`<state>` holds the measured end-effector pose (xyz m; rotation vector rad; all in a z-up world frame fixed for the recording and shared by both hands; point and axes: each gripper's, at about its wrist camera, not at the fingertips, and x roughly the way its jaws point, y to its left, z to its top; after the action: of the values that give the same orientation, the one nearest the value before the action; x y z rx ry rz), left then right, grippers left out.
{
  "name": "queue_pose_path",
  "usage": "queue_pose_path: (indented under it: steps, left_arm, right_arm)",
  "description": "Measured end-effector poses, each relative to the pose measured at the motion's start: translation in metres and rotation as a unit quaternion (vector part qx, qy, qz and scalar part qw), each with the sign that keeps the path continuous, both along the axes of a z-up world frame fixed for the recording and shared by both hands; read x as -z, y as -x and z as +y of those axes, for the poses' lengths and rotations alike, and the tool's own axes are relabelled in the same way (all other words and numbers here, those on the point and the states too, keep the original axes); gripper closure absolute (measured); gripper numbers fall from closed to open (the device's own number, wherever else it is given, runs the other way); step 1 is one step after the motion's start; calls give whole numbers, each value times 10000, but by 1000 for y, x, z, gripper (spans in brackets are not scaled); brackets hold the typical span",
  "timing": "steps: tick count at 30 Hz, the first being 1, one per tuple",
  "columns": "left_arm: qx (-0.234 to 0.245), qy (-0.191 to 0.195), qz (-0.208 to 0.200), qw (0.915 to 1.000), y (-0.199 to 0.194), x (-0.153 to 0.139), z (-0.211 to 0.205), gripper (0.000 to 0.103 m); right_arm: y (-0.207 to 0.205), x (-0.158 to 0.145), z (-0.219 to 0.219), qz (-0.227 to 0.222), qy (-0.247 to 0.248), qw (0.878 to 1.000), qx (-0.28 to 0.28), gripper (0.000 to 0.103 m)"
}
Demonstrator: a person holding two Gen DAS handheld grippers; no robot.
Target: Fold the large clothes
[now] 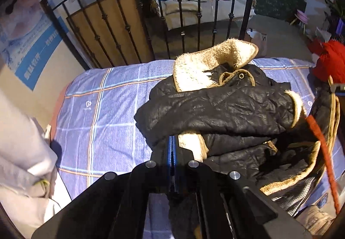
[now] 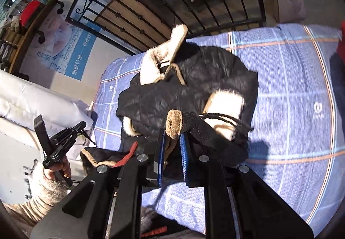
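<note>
While the black jacket [image 1: 215,107] with its pale fleece collar [image 1: 202,66] lies bunched on the blue checked bedsheet [image 1: 103,114], the left gripper [image 1: 172,148] has its jaws pressed together at the jacket's near edge, and the right gripper [image 2: 172,142] is clamped on the brown-trimmed hem [image 2: 173,123].

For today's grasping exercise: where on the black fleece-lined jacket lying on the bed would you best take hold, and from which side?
Probably grip the jacket by its tan-trimmed hem edge, coming from the near side, above. That edge is thin and flat, so narrow jaws close on it; the quilted body is bulky. The right gripper already pinches it there.
</note>
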<state>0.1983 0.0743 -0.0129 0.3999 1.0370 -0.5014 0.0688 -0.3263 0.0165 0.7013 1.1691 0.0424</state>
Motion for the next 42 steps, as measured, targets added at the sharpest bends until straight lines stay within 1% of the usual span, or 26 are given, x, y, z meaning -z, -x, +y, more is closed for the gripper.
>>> queue_pose_path:
  steps: [4,5,6,7,8,11,12,13,15,16,18,20,21,22,23,24,26,28,30,31,32,34,35,38,39,42]
  left_arm:
    - [-169,194,74,9996,-13,-2,-1,99]
    - [-196,187,59,9996,-13,-1,0,93]
    - [-240,125,1,9996,-14,-1,1,86]
    - [-258,84,-55,9996,-14,0,0,66]
    - [-260,64,-128,9996,-13,-2,1,54]
    - [-309,60,-210,9993,-12,-7,4,53]
    - [-350,91,-201,9991,-13,-8,7,53]
    - [-423,116,-185,9989,-15,-8,9,53]
    - [-532,166,-151,9983,-18,-9,11,52]
    - [-562,192,-134,9981,-20,-9,11,51]
    - [-609,169,-105,9979,-20,-6,12,46]
    - [-566,208,-44,9982,-15,1,18,33]
    - [-569,211,-23,9982,-11,7,24,30]
    - [-590,228,25,9980,-8,13,31,26]
    - [-625,274,115,9976,-5,20,42,25]
    - [-687,302,220,9969,-1,27,54,25]
    - [-873,246,473,9948,6,37,78,23]
    - [-988,349,844,9909,18,38,96,23]
    - [-983,547,986,9888,41,27,104,23]
    - [-899,644,1076,9880,54,22,104,22]
    - [-672,787,1194,9874,71,16,102,19]
    - [-285,883,1123,9893,104,9,100,11]
    - [-122,819,1118,9903,120,12,100,11]
    - [65,538,1671,9844,151,42,110,11]
    - [122,352,1723,9843,160,53,114,11]
    - [296,-173,1589,9867,181,84,120,11]
  right_arm:
    - [-38,13,-11,108,62,9999,114,89]
    - [-46,19,-11,139,95,9998,131,89]
    - [-54,23,-12,173,147,9997,131,89]
    - [-64,28,-14,203,190,9995,132,89]
    - [-70,32,-15,217,213,9994,143,89]
    - [-96,38,-19,262,393,9988,120,91]
    - [-104,38,-22,248,479,9985,124,103]
    - [-114,33,-27,120,636,9977,187,103]
    - [-137,18,-46,-158,797,9957,435,103]
    - [-152,10,-58,-187,869,9946,541,103]
    - [-171,3,-70,-28,953,9938,574,102]
    - [-177,1,-68,65,796,9960,393,102]
    - [-173,1,-61,63,721,9972,190,91]
    - [-164,5,-50,86,686,9975,-131,76]
    - [-151,9,-38,123,759,9964,-358,28]
    - [-133,14,-27,143,944,9941,-520,8]
    - [-90,27,-8,248,1196,9890,-832,8]
    - [-43,47,3,654,1149,9861,-1009,8]
    - [-1,59,10,893,1064,9855,-974,8]
    - [25,60,12,967,940,9873,-842,8]
    - [43,60,13,983,783,9893,-736,8]
    - [79,57,19,997,495,9919,-613,8]
    - [98,57,22,1065,505,9915,-553,8]
    - [137,64,37,1325,520,9875,-671,8]
    - [148,67,42,1383,559,9858,-766,8]
    - [169,83,61,1698,718,9752,-1226,8]
